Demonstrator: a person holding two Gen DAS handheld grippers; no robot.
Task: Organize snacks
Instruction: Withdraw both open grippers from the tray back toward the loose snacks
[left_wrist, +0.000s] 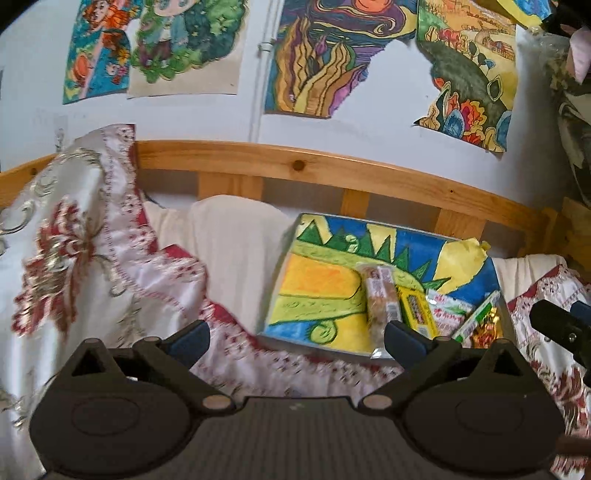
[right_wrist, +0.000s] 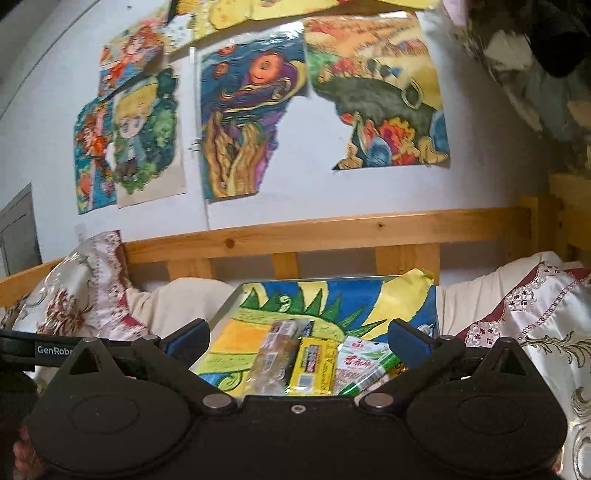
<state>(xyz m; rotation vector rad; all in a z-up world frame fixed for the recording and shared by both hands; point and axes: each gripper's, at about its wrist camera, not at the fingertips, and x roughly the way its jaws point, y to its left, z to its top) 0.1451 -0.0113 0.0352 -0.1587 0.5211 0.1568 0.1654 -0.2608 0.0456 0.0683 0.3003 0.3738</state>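
Note:
Several snack packets lie side by side on a painted board (left_wrist: 314, 291) on the bed. In the left wrist view I see a clear packet of brown biscuits (left_wrist: 380, 299), a yellow packet (left_wrist: 417, 314), a white and green packet (left_wrist: 448, 314) and a red-gold one (left_wrist: 487, 326). My left gripper (left_wrist: 295, 336) is open and empty, left of the packets. My right gripper (right_wrist: 297, 338) is open and empty, just above the clear packet (right_wrist: 275, 354), the yellow packet (right_wrist: 314, 365) and the white and green packet (right_wrist: 360, 363). The painted board (right_wrist: 354, 295) lies under them.
A satin embroidered cloth (left_wrist: 74, 240) covers the bed on the left and front. A cream pillow (left_wrist: 236, 251) lies behind it. A wooden rail (left_wrist: 295, 166) runs along the wall, which carries coloured drawings. My right gripper's body (left_wrist: 561, 325) shows at the right edge.

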